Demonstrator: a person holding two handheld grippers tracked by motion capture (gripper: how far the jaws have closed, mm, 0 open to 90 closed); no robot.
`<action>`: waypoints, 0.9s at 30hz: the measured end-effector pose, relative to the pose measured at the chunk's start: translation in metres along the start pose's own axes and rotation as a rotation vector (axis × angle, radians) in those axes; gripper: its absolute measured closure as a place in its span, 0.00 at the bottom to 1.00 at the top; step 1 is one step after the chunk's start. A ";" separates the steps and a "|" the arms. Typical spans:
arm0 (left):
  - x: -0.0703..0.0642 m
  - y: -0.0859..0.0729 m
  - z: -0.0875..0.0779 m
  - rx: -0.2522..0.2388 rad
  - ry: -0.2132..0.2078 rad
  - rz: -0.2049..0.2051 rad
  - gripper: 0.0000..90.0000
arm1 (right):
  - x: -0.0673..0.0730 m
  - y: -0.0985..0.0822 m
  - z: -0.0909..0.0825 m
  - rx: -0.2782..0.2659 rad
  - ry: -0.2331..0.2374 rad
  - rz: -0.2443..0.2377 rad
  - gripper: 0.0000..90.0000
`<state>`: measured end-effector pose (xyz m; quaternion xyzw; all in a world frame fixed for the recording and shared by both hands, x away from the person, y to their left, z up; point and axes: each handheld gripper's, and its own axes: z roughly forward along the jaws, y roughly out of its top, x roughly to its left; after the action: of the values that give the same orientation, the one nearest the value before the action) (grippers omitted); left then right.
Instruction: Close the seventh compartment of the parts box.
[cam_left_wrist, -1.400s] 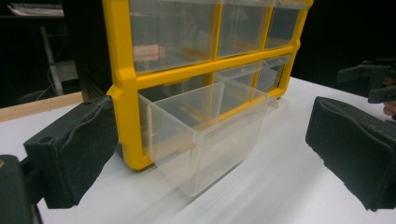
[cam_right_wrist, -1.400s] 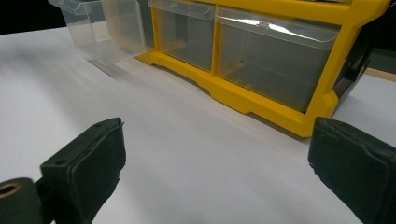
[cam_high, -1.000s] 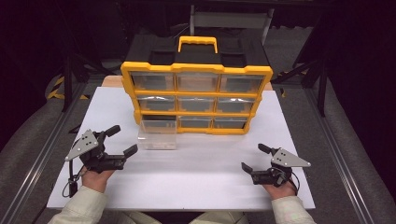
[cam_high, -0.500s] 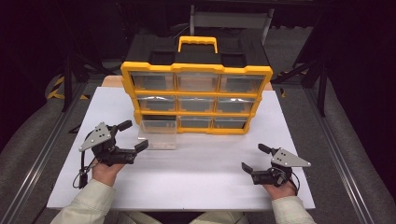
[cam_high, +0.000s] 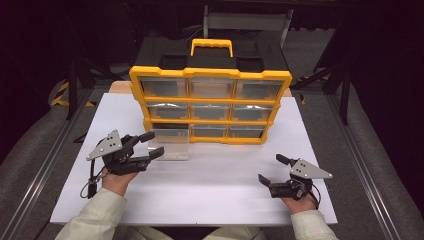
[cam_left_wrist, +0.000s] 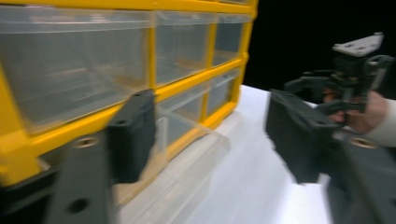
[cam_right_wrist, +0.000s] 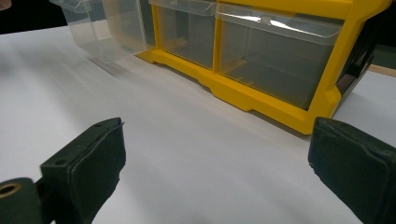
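Closing around the clear drawer (cam_high: 169, 144), the half-open left tool (cam_high: 151, 144) should be squeezed gently and pulled straight, while the right tool (cam_high: 268, 169) is kept wide open.

A lab or recording rig rather than a home. Dark all round, lit only over the counter (cam_high: 210, 190), a white board laid on a wider grey surface. Metal rails (cam_high: 45, 165) along both sides, black stands and struts (cam_high: 345, 80) at the back corners, yellow-and-black hazard tape (cam_high: 62, 95) on the floor at the left. A grey chair frame (cam_high: 247, 22) pushed behind the counter. Placed squarely in the middle: a yellow parts organizer (cam_high: 210, 107) with clear drawers and a carry handle, workshop storage set out as a test piece. Bare of household clutter or decoration.
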<state>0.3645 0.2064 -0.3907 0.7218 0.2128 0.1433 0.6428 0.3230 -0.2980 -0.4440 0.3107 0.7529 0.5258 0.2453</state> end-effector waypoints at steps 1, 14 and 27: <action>0.000 0.001 0.001 0.000 -0.010 0.009 0.48 | 0.000 0.000 0.000 0.000 0.000 0.000 0.05; 0.004 0.011 0.005 0.057 -0.151 0.026 0.99 | 0.000 0.000 0.000 0.002 0.002 0.003 0.05; 0.011 0.015 0.014 0.229 -0.175 0.033 0.99 | 0.000 0.000 0.000 0.003 0.005 0.004 0.05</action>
<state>0.3822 0.1984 -0.3785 0.8035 0.1588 0.0650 0.5700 0.3234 -0.2980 -0.4445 0.3112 0.7538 0.5258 0.2420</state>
